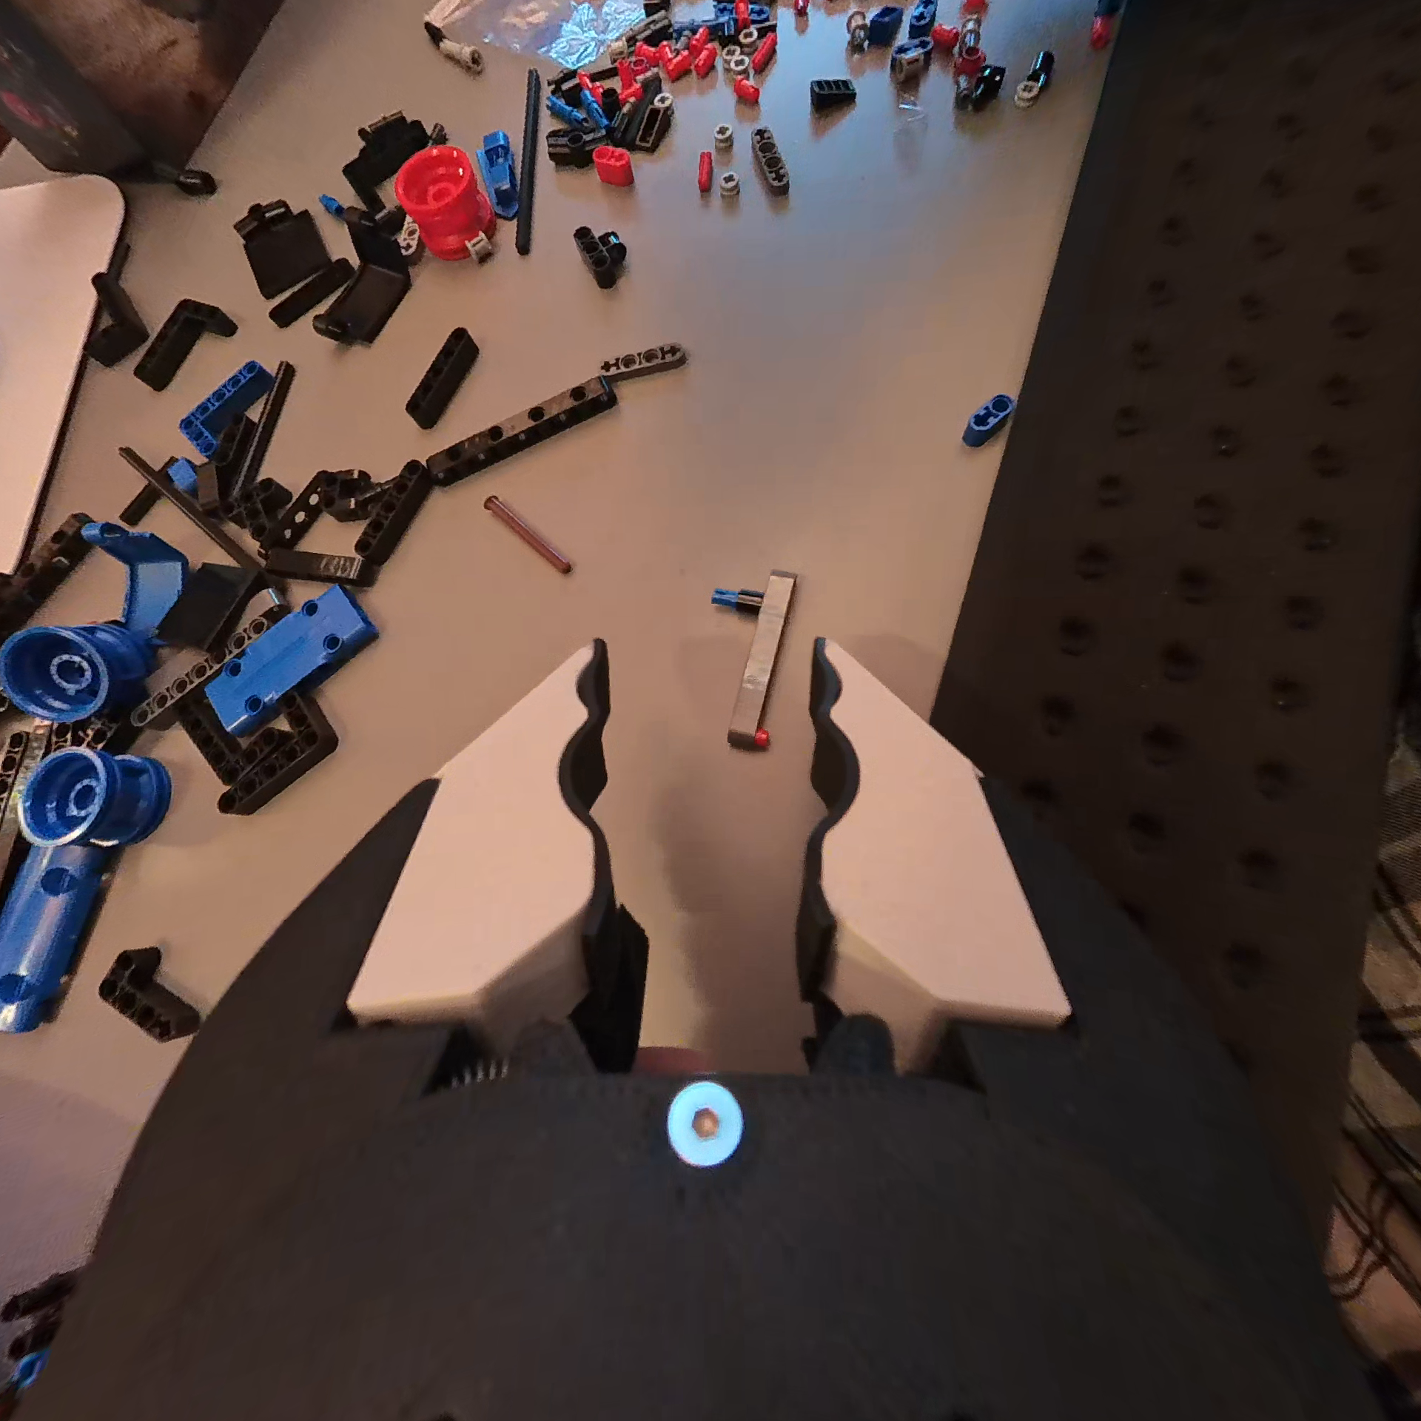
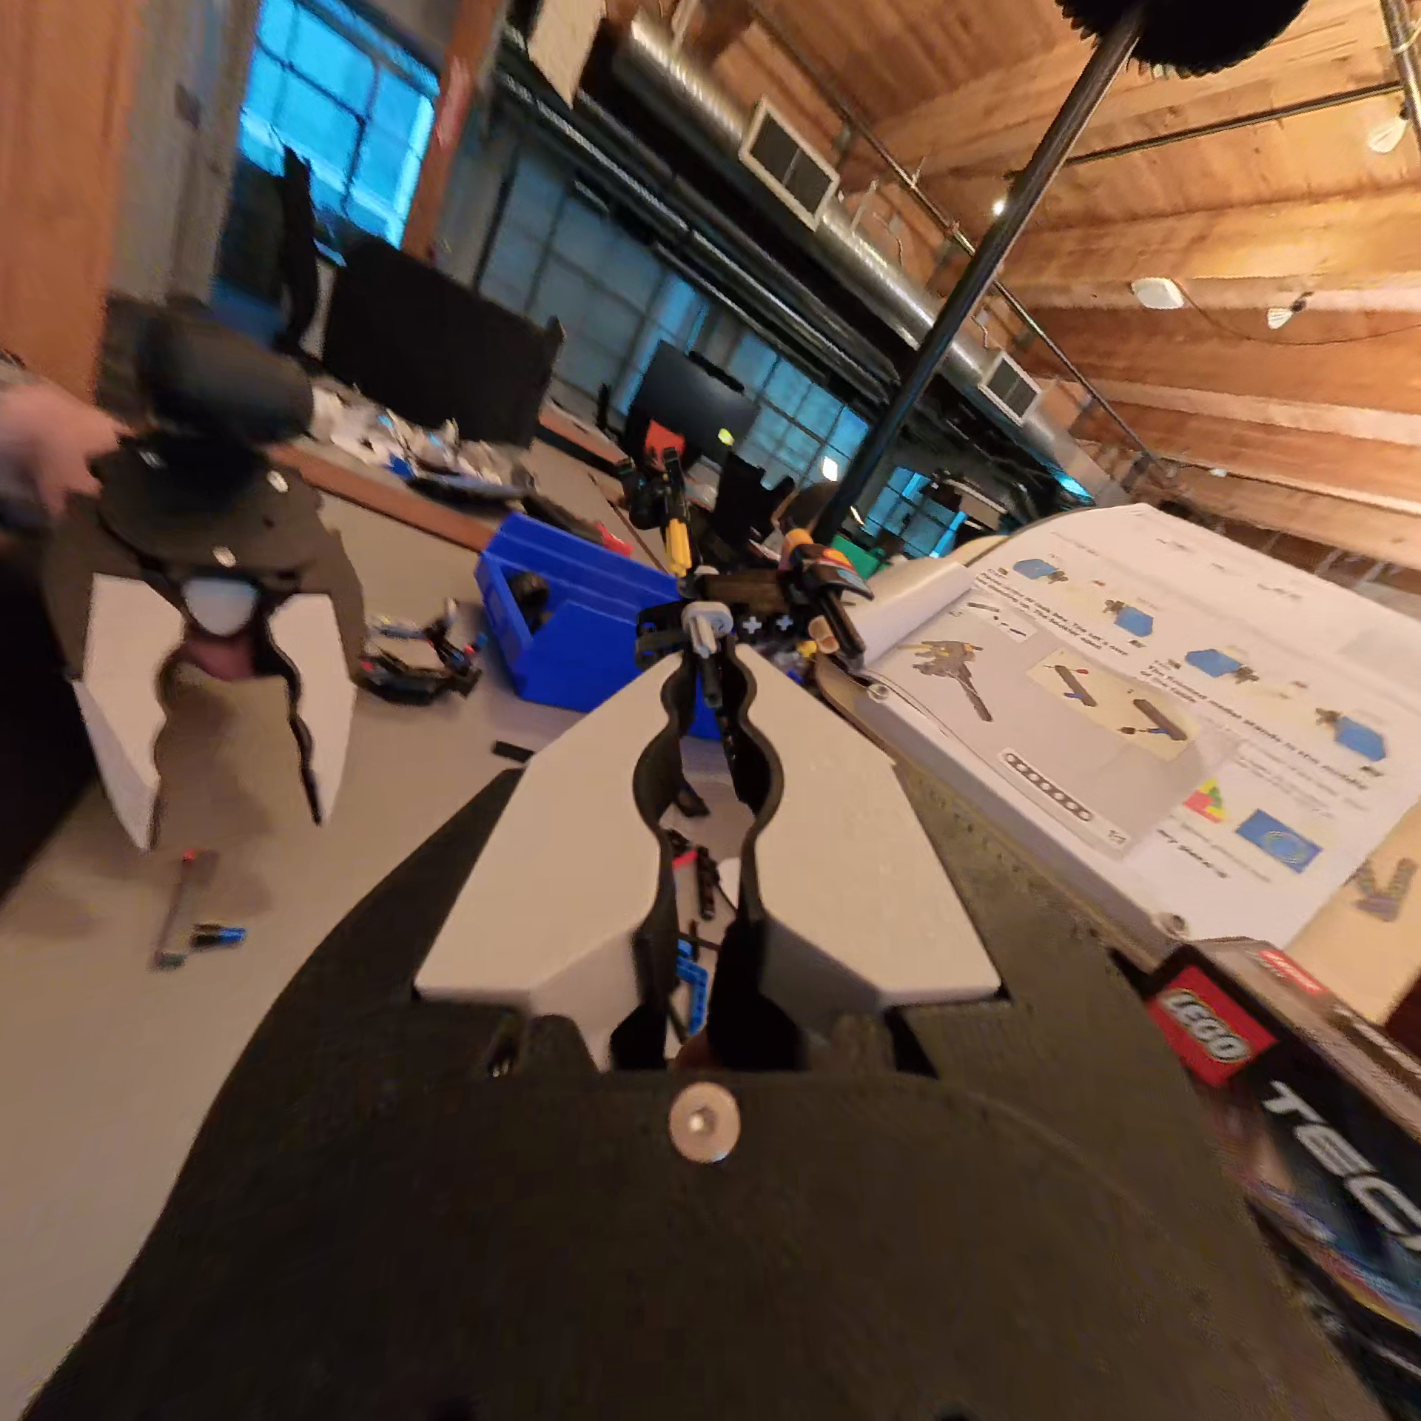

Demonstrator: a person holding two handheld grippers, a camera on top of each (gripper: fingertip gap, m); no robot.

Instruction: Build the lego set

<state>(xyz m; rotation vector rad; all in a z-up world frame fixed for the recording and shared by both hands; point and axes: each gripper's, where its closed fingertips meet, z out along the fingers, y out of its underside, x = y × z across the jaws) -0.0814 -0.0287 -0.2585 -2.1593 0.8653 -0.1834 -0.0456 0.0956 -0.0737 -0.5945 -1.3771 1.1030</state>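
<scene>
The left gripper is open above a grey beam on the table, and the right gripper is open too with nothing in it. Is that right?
Not quite. The left gripper is open above the grey beam, but the right gripper is not empty: the right wrist view shows it shut on a small lego assembly of black, grey and blue parts.

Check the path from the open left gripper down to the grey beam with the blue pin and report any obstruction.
Nothing visible obstructs it. The left gripper hangs open above the grey beam, with only bare table between. The brown axle lies clear to the left.
</scene>
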